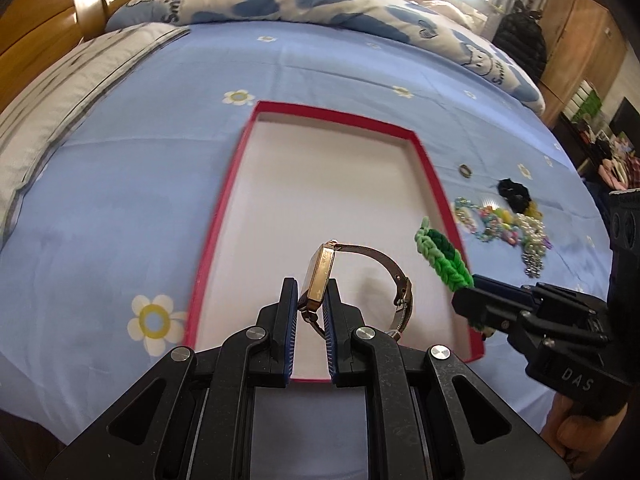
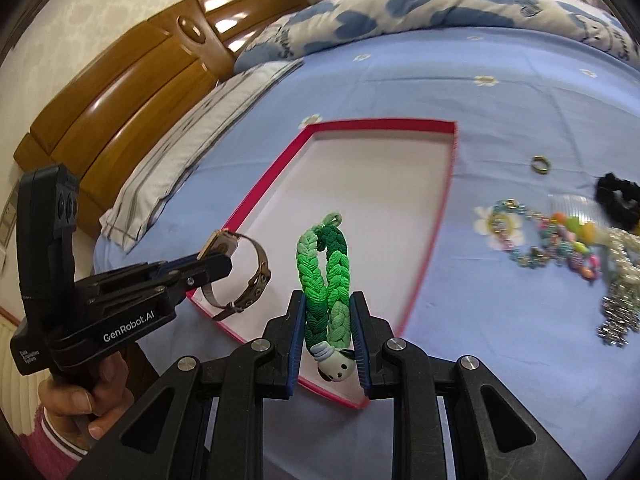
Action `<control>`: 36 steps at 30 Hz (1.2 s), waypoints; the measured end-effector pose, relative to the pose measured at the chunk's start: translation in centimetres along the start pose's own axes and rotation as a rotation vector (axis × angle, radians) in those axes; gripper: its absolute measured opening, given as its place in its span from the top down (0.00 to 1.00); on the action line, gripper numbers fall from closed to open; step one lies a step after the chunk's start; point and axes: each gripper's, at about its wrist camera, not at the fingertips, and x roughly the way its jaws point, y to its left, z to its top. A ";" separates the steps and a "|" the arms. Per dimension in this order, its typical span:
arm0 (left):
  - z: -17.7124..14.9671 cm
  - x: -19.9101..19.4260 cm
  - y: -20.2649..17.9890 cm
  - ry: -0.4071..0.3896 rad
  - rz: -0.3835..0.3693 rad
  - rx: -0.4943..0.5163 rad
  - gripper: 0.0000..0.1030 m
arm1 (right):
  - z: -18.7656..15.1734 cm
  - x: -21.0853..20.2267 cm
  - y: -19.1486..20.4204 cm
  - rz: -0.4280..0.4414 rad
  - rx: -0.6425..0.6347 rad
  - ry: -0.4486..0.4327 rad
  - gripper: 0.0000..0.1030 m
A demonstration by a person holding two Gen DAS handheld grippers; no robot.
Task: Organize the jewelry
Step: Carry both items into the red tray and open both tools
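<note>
While the left tool clamps the watch, the right tool (over the red tray) clamps the green braid.

The watch has a glossy gold-toned metal case and a dull metal-looking strap. The braided band is soft green cord (matt, ribbed). The red box looks like matt card, pale and smooth inside. The bed sheet is smooth blue cloth; the headboard is glossy varnished wood. The bead pile glints like plastic.
</note>
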 end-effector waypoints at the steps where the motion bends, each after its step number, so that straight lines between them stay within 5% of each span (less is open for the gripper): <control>1: 0.0 0.3 0.2 0.007 0.002 -0.005 0.90 | 0.0 0.3 0.1 0.001 -0.003 0.009 0.79; 15: 0.2 3.8 1.1 0.107 0.053 -0.011 0.89 | 0.8 5.5 1.0 -0.020 -0.065 0.172 0.78; 24: 0.0 4.3 0.9 0.128 0.076 -0.002 0.87 | 0.8 6.4 0.9 -0.007 -0.059 0.197 0.72; 28: 0.1 3.5 0.9 0.108 0.084 -0.009 0.59 | 0.8 5.9 0.7 -0.001 -0.049 0.188 0.56; 36: 0.5 1.3 0.4 0.068 0.103 -0.010 0.49 | 0.6 1.9 -0.2 0.018 -0.007 0.104 0.50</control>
